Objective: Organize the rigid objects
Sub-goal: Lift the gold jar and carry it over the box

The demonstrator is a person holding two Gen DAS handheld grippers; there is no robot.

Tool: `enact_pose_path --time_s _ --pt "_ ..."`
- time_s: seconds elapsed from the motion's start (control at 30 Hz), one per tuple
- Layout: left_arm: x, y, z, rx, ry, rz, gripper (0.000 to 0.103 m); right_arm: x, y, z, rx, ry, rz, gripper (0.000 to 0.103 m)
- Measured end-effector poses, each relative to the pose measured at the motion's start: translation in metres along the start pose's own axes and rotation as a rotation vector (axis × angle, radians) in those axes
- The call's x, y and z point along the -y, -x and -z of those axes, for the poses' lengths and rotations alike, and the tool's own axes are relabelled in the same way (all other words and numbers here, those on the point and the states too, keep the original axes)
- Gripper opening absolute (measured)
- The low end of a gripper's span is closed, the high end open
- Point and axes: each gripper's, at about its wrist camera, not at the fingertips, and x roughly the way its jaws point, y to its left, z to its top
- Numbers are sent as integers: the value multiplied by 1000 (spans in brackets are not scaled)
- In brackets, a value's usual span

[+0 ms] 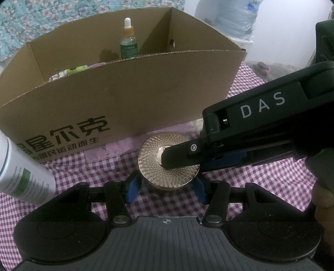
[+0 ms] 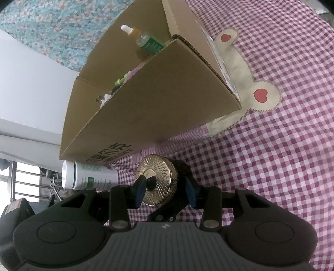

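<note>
A round jar with a gold patterned lid (image 1: 154,158) sits tilted just in front of the cardboard box (image 1: 125,93). My left gripper (image 1: 167,187) is shut on the jar's dark body, one blue pad on each side. My right gripper (image 1: 183,160) reaches in from the right, one finger lying over the lid's centre and the other under the jar. In the right wrist view the jar (image 2: 160,177) lies between the right gripper's (image 2: 165,187) pads; the left pad is at the lid's centre, the right pad seems just off the base. A left finger (image 2: 165,210) shows below.
The open box (image 2: 156,100) holds a dropper bottle (image 1: 129,43) and small items behind its front wall. A white spray can (image 1: 20,166) lies at the left on the checked bedspread (image 2: 271,146). A water jug (image 1: 233,16) stands behind the box.
</note>
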Motion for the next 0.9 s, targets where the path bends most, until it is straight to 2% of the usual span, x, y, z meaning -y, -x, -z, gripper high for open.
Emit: enact_pose_path --time_s 0.37,0.7,0.9 --pt "0 2 1 -22 -38 23 54 3 1 6 -11 -36 1 44" --pt "7 3 4 -26 -48 -4 53 5 0 8 -11 -19 -13 47" --pt "15 23 7 -19 -43 -17 53 -5 11 18 -1 15 -10 47"
